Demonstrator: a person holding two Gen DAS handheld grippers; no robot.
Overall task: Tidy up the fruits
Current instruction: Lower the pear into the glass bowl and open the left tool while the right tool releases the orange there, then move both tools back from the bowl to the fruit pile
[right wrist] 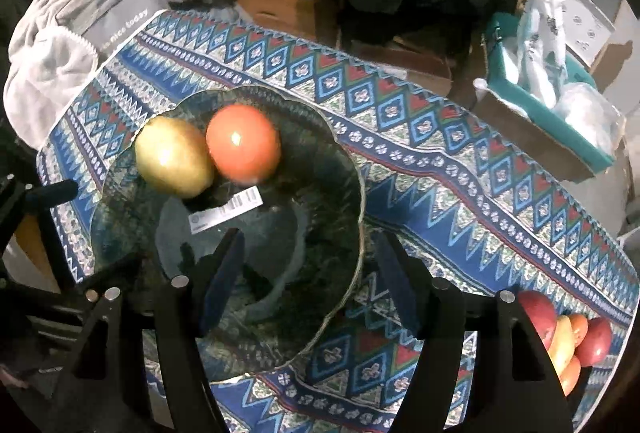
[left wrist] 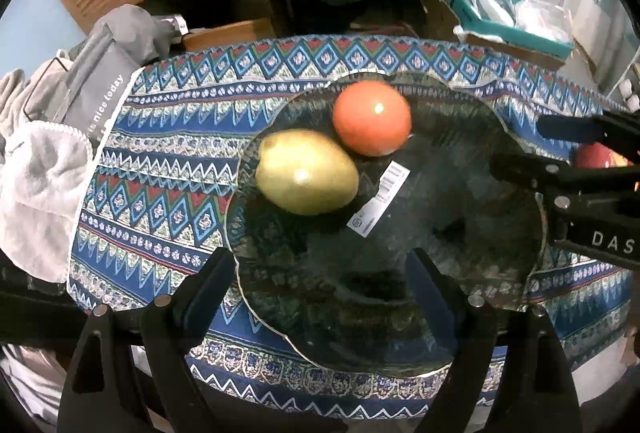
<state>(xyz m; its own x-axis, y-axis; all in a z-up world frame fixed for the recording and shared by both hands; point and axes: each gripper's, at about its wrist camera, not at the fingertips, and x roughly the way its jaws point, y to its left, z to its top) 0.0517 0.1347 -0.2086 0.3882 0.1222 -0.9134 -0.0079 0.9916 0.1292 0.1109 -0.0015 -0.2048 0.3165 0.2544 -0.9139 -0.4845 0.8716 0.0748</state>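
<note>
At the right edge of the left wrist view, the right gripper (left wrist: 520,149) enters from the side and covers most of a red fruit (left wrist: 592,156) behind it; only a small patch of that fruit shows, and what it is cannot be told. In the right wrist view, a pile of red and orange fruits (right wrist: 568,337) sits right of the glass plate (right wrist: 320,137), partly cut off by the lens edge and by the gripper's own frame, so their number is unclear. The left gripper (left wrist: 320,273) appears in the right wrist view only as a dark finger at the left of the plate.

The plate is clear glass with a wavy rim and lies on the patterned tablecloth (left wrist: 168,169), whose pattern shows through it. On the far left part of the plate rest a yellow-green pear (left wrist: 306,172) and an orange-red round fruit (left wrist: 372,117), touching each other. A white barcode sticker (left wrist: 380,199) shows on the plate just beside the pear, toward the plate's middle.

The left gripper hangs over the near rim of the plate, fingers spread wide with nothing between them. The right gripper (right wrist: 310,265) is over the plate's right side, fingers likewise wide apart and empty.

Left of the plate, off the cloth, lie grey towels (left wrist: 40,185) and a grey bag (left wrist: 104,81) with white lettering.
</note>
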